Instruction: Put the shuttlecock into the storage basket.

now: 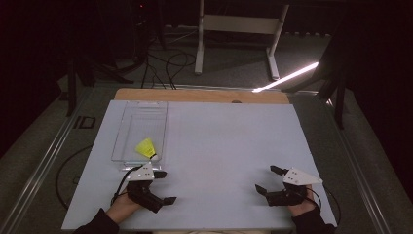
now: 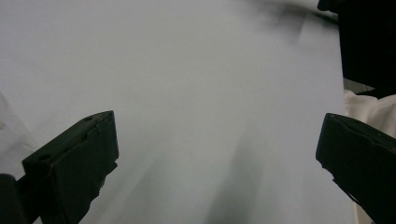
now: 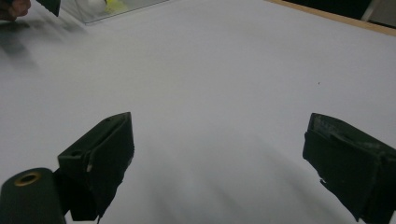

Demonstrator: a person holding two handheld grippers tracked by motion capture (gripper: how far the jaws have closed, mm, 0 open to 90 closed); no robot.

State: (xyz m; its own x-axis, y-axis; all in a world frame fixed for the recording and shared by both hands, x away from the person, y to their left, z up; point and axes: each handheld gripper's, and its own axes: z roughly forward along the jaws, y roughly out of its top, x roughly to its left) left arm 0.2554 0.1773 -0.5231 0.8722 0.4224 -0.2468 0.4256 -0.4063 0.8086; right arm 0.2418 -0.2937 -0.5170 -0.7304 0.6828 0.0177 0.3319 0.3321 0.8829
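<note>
A clear plastic tray (image 1: 141, 122) lies on the white table sheet at the left, with a small yellow object (image 1: 145, 147) inside its near end. My left gripper (image 1: 165, 186) rests just in front of the tray near the table's front edge, jaws wide apart over bare sheet (image 2: 219, 140). My right gripper (image 1: 268, 179) sits at the front right, also open, nothing between its jaws (image 3: 219, 154). The tray's corner (image 3: 107, 9) with the yellow object (image 3: 113, 5) appears far off in the right gripper view.
The white sheet (image 1: 219, 146) covers a wooden table whose far edge (image 1: 195, 95) shows bare wood. Beyond it stand a white table frame (image 1: 238, 34) and floor cables (image 1: 170, 63). A bright light strip (image 1: 287, 77) lies on the floor at the right.
</note>
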